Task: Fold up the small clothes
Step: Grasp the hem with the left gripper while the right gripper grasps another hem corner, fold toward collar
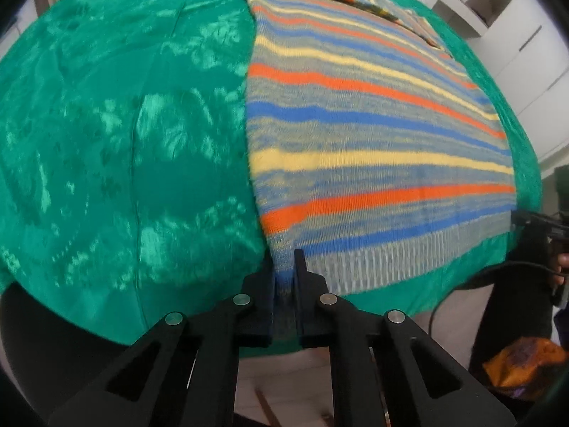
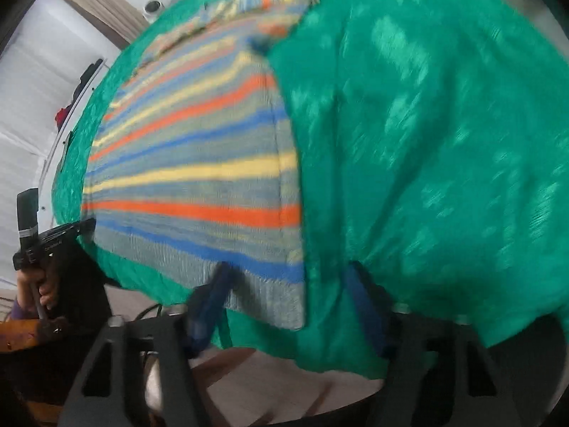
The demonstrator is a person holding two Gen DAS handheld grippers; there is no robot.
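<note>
The left gripper (image 1: 284, 277) is clamped on the near left corner of the sweater (image 1: 373, 135), its black fingers (image 1: 301, 270) pinching the ribbed hem at the cloth's (image 1: 106, 124) front edge. In the right wrist view the right gripper (image 2: 288, 284) stands wide open, its blue-padded fingers (image 2: 213, 295) spread at the table's near edge: the left finger lies against the ribbed hem, the right one on bare green cloth (image 2: 444, 142), with the sweater's (image 2: 199, 170) near right corner between them. That view is blurred, so actual contact cannot be judged. Beyond both grippers the striped sweater lies flat on the green cloth, bands of blue, orange and yellow running across it, a folded part at its far end. The other gripper shows at the side edge of each view.
</note>
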